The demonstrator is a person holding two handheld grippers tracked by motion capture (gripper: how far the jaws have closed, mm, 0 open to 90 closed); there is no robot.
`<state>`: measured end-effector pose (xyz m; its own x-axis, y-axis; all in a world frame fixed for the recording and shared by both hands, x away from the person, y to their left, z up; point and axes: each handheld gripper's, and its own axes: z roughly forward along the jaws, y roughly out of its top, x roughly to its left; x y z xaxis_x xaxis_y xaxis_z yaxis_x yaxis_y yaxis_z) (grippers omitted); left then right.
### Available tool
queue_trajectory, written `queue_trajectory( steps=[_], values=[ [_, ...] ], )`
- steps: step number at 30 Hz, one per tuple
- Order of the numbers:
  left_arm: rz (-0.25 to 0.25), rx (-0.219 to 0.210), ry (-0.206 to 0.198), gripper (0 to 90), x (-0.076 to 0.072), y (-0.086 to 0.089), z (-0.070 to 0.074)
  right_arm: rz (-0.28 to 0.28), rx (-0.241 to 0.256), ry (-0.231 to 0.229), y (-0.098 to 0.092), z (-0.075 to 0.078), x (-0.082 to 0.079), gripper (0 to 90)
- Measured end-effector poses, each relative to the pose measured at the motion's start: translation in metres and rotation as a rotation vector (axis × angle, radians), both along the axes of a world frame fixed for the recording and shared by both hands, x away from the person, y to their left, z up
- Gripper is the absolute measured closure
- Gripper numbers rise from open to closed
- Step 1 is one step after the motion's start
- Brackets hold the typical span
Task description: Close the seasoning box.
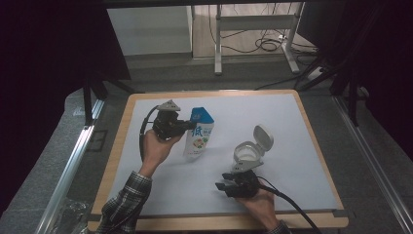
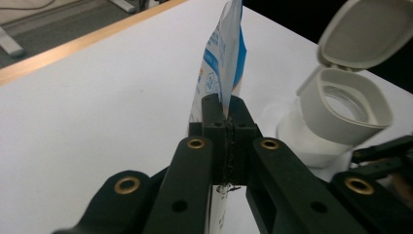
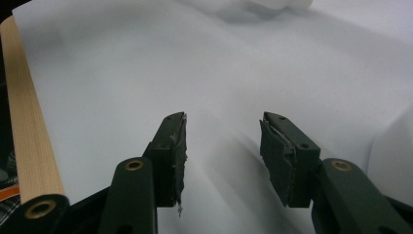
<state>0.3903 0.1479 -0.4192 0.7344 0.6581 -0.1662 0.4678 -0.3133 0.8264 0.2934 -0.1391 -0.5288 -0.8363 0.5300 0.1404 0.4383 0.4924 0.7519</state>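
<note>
Black jaws of the left gripper [image 2: 226, 122] rise closest in the left gripper view, pressed together on the thin edge of a blue-and-white pouch [image 2: 221, 63], which stands up straight between and beyond them. From this side the pouch looks like a narrow blade. The high view shows its broad face instead: pouch [image 1: 198, 132] with a blue top, a white body, a large green character and a round picture below it; the smaller print is too small to read. Just to the right of these jaws stands a white container [image 2: 341, 117] with its hinged lid tipped back.

In the right gripper view, the right gripper [image 3: 223, 146] has its jaws set wide apart with nothing between them, above the white tabletop [image 3: 122, 73]. The high view places the right gripper [image 1: 228, 184] close to the near side of the white container [image 1: 249, 152].
</note>
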Motion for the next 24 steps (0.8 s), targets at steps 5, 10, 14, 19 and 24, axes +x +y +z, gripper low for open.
queue_trajectory(
  steps=[5,10,14,19,24],
  values=[
    [0.013,-0.02,0.007,89.1,0.002,0.007,-0.007,0.0,-0.005,-0.003,-0.003,0.003,-0.001,51.5],
    [0.012,-0.015,0.012,88.6,-0.002,0.014,-0.009,0.008,0.001,0.009,-0.004,0.004,-0.002,49.7],
    [0.015,0.002,0.002,87.7,-0.009,0.017,-0.01,0.023,0.005,0.003,-0.005,0.005,-0.005,49.5],
    [0.031,0.021,-0.01,85.4,-0.018,0.023,-0.013,0.029,-0.002,0.002,-0.007,0.006,-0.008,49.4],
    [0.045,0.023,-0.007,84.3,-0.025,0.03,-0.018,0.022,-0.007,0.002,-0.011,0.006,-0.009,49.2]
  ],
)
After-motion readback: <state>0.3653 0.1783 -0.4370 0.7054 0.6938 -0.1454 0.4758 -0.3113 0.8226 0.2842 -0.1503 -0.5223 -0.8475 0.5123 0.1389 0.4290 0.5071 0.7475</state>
